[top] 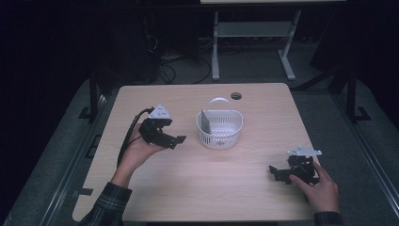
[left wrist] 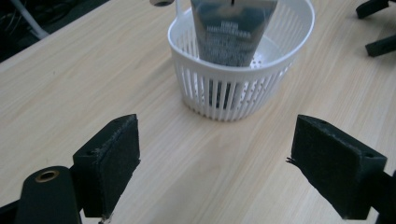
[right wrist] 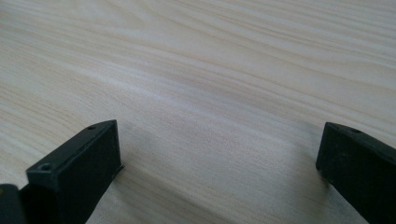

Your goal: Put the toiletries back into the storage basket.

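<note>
A white slotted basket (top: 220,133) stands near the middle of the wooden table (top: 188,183). A dark grey tube (top: 205,121) leans upright inside it at its left side; in the left gripper view the basket (left wrist: 243,79) and the tube (left wrist: 231,32) lie straight ahead. My left gripper (top: 179,140) is held just left of the basket, open, nothing between its pads (left wrist: 112,161). My right gripper (top: 276,173) rests low over the table's front right part, open and empty, its pads (right wrist: 88,158) close to the bare wood.
The table has a round cable hole (top: 236,95) near its far edge. Behind the table stand the white legs of a desk (top: 215,47) and loose cables on the floor (top: 164,66). The right gripper's jaws (left wrist: 373,28) appear at the upper right of the left gripper view.
</note>
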### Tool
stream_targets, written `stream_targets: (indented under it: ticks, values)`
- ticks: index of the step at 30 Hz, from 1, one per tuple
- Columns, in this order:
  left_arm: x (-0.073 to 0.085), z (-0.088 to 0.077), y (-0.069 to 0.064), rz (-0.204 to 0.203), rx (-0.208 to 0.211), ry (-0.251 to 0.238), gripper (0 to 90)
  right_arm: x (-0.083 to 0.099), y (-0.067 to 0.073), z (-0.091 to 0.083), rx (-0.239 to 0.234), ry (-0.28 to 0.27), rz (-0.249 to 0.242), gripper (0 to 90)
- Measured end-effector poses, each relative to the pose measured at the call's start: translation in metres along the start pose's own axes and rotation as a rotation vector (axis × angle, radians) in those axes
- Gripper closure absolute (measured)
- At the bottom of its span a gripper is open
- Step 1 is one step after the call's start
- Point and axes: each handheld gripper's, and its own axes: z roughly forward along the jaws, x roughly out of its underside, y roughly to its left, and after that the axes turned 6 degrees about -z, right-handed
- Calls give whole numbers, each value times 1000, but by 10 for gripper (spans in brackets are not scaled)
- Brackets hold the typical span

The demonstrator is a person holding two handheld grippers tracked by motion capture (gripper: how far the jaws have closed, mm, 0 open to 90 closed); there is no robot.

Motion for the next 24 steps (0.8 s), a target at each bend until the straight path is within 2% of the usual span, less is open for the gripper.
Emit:
stream_targets:
  ticks: [4,8,15,24]
  values:
    - [13,-2,-2,5,-15,12,146,0,0,0,-1,0,1,0]
    - [27,-4,-4,1,-12,3,146,0,0,0,0,0,-1,0]
    - [51,-8,-4,-2,-34,-12,146,0,0,0,0,0,0,0]
    - [87,-12,-4,-36,-51,0,144,0,0,0,0,0,0,0]
